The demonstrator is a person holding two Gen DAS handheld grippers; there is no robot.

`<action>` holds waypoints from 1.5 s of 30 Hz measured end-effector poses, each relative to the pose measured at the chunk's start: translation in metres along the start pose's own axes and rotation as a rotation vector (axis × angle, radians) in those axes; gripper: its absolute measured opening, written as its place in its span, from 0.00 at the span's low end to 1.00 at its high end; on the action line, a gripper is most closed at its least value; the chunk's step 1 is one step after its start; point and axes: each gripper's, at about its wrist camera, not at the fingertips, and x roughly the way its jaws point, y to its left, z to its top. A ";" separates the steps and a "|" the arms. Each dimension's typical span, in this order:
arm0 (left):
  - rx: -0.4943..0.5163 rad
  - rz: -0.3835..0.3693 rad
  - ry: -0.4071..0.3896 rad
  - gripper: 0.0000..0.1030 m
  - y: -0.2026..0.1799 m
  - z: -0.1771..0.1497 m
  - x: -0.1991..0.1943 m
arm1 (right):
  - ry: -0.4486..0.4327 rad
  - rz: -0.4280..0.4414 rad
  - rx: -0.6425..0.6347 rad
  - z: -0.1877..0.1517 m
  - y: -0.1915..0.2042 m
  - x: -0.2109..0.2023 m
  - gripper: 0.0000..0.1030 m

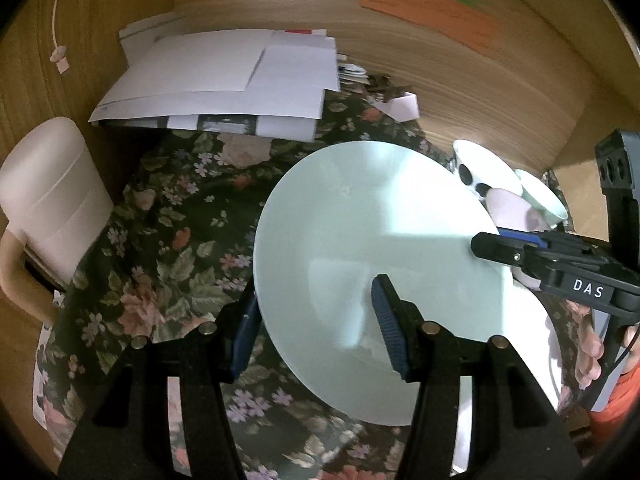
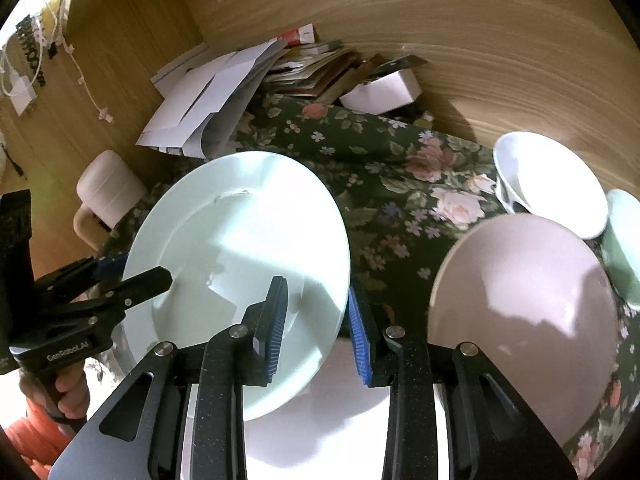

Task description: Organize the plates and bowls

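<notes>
A round, glossy, pale green plate [image 1: 372, 264] is held tilted above a bench covered in a dark cloth with a pattern of pink roses and leaves [image 1: 160, 240]. Two black tongs grip its rim from opposite sides. The left tongs [image 1: 316, 320] are closed on the plate's near edge, one ribbed blue pad [image 1: 390, 328] lying on the smooth top face and the other under the rim. The right tongs [image 2: 318, 324] pinch the opposite edge between ribbed blue pads, at a narrower setting. A hand [image 2: 70, 392] with an orange sleeve holds the left tongs' handle.

Under the lifted plate sits a white plate [image 2: 320, 420], smooth and shiny. Just to its right is a wide pink bowl [image 2: 524, 312] with a rounded wall. Beyond it stands a white bowl [image 2: 550, 182], and beside that a pale green bowl [image 2: 624, 240], close together.

At the back of the bench lies a loose heap of white paper and envelopes [image 1: 224, 80], with a small white box [image 2: 382, 90] nearby. A rounded cream plastic chair back [image 1: 52, 196] stands at the left. Wood-grain panels wall the corner.
</notes>
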 end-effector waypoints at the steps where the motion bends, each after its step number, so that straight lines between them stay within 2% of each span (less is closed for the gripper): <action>1: 0.003 -0.002 -0.002 0.53 -0.003 -0.002 -0.002 | -0.002 0.000 0.004 -0.002 -0.001 -0.003 0.26; 27: 0.067 -0.056 -0.015 0.53 -0.066 -0.045 -0.029 | -0.100 -0.021 0.068 -0.062 -0.019 -0.066 0.26; 45: 0.073 -0.095 0.043 0.53 -0.080 -0.072 -0.020 | -0.072 -0.040 0.125 -0.097 -0.033 -0.069 0.26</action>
